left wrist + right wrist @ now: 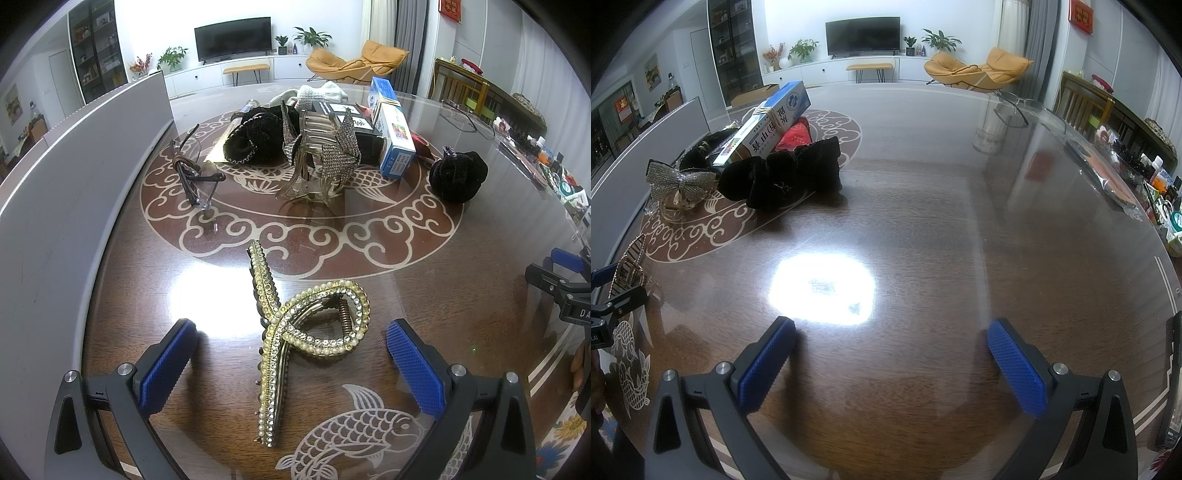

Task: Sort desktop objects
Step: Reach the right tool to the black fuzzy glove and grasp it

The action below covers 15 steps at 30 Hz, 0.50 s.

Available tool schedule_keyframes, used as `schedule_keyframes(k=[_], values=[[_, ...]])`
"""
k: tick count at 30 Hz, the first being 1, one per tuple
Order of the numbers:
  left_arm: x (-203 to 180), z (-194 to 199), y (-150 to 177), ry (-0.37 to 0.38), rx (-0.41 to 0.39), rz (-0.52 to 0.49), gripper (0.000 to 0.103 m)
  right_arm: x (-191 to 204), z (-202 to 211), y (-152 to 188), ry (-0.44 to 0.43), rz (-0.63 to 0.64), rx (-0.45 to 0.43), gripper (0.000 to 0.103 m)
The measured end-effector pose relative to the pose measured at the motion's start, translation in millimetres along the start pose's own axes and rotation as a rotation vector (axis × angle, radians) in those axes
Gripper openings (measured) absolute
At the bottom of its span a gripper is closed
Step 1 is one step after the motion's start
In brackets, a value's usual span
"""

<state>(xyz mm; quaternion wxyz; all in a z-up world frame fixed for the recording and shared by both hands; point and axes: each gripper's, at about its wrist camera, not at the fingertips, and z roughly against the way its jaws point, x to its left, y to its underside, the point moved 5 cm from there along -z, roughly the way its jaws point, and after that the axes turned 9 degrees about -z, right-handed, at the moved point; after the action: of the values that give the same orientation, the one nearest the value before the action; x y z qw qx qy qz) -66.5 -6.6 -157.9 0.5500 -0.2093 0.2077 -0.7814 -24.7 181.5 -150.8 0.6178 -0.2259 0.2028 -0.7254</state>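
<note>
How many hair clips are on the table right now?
2: a gold pearl clip between the left tongs, and a rhinestone bow clip by the pile behind it. Others may be hidden there.

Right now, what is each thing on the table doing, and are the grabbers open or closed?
left hand-held gripper: open, one finger on each side of the gold hair claw.
right hand-held gripper: open, over bare table.
gold hair claw: lying on the table, not gripped.
bow hair claw: resting on the table, untouched.
black scrunchie: lying apart, right of the pile.
folded glasses: lying left of the pile.
</note>
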Motion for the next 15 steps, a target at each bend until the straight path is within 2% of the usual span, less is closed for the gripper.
schedule_keyframes(k=[15], values=[[0.1,0.2,-0.7,-0.001,-0.004,-0.001,0.103,-4.9,2.5,0.0,-0.026,-0.017,-0.006,0.103]])
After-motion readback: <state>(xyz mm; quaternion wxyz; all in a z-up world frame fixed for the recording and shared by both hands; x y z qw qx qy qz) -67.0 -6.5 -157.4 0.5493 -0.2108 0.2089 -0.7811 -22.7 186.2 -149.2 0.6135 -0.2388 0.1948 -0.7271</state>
